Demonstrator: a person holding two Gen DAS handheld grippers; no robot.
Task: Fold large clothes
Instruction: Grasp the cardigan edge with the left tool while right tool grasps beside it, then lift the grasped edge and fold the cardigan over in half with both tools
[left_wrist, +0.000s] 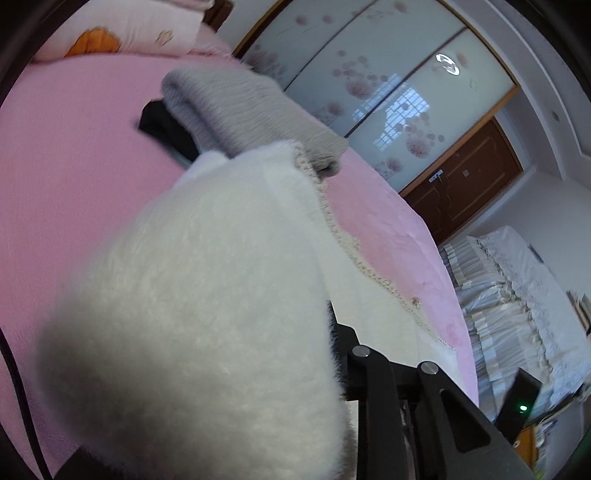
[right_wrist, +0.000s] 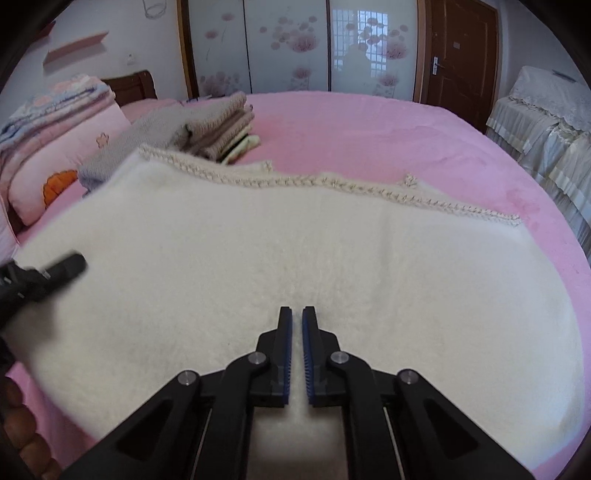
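One big fluffy white garment (right_wrist: 295, 251) lies on one pink bed (right_wrist: 406, 140). One stack of folded clothes (right_wrist: 221, 125) sits behind it, maybe five or six pieces. Two hand-held grippers: left hand-held gripper (right_wrist: 70, 269), right hand-held gripper (right_wrist: 297, 317).

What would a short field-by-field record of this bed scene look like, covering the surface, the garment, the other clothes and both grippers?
surface: pink bed cover
garment: fluffy white garment spread on the bed, braided trim along its far edge
left gripper: at the garment's left edge, a bunch of it lifted close in front of the left wrist camera; grip hidden by the fabric
right gripper: jaws nearly together, over the garment's near middle; whether fabric is pinched is unclear
other clothes: folded stack beyond the garment
bedding: pillow at far left
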